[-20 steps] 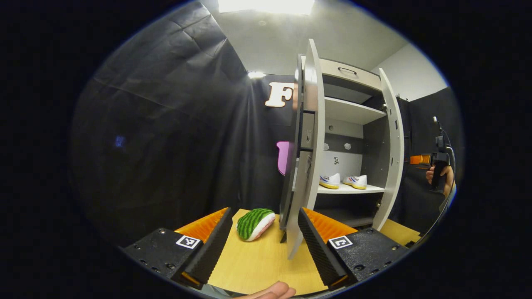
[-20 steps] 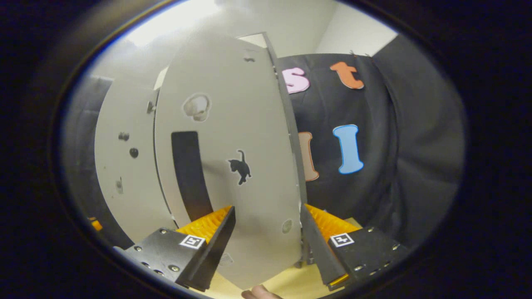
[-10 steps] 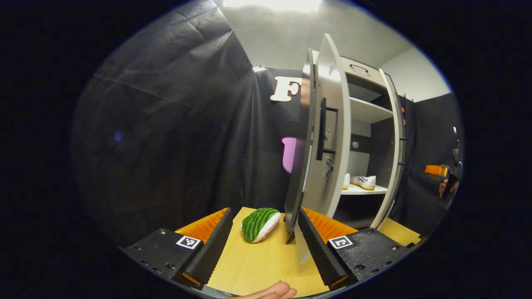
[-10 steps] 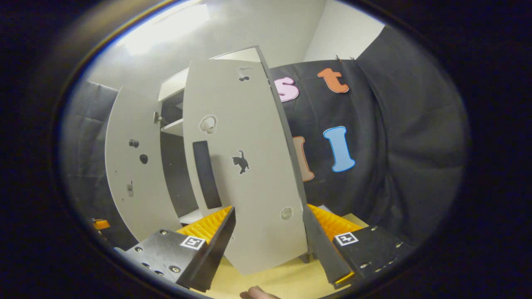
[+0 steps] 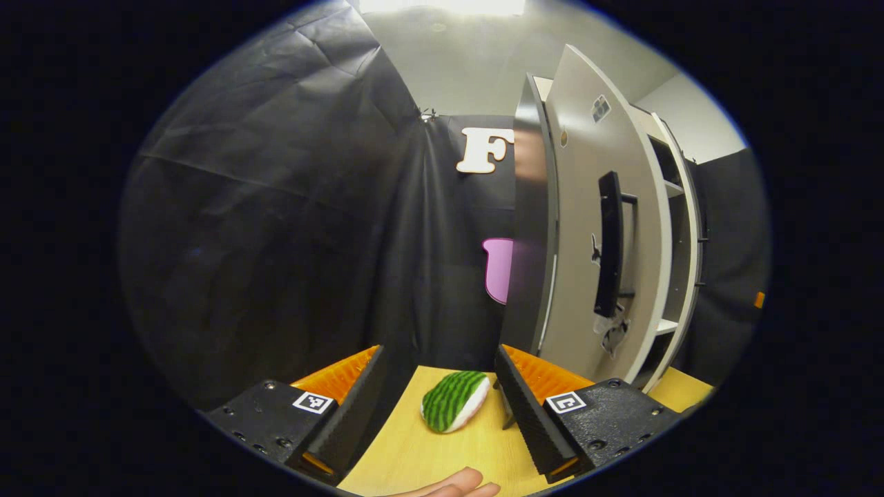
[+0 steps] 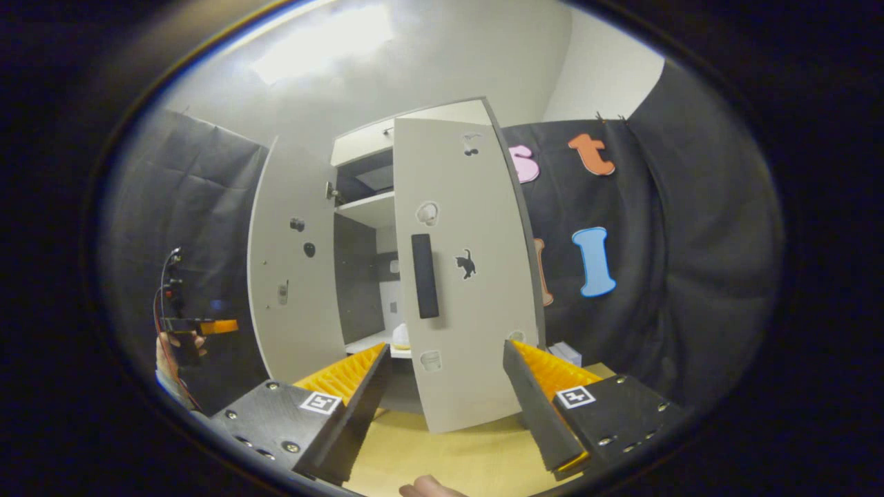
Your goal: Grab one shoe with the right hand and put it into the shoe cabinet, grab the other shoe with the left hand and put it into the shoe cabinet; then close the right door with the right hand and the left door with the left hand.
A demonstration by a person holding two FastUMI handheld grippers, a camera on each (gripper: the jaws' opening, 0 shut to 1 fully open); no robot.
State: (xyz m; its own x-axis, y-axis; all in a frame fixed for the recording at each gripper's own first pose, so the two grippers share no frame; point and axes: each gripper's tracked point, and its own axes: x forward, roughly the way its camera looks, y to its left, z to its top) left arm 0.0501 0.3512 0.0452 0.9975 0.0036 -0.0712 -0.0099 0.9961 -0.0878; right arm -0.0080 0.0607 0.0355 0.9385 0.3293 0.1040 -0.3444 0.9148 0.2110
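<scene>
While both doors hang part-way shut, the left door point(image 5: 587, 228) stands tall and upright just past the left gripper point(image 5: 436, 407), up and to its right, handle facing that gripper. A shoe point(image 6: 400, 336) peeks from the shoe cabinet point(image 6: 376, 207) shelf. The right door point(image 6: 459, 276) rises straight ahead of the right gripper point(image 6: 447, 400). Both grippers are spread, holding nothing. Beside the left one lies a watermelon toy point(image 5: 454, 409) on the table point(image 5: 414, 455).

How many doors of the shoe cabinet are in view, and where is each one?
2. In the right gripper view, the left door stands wide open at the left; the right door, partly closed, stands beside it, covering part of the shelves.
</scene>
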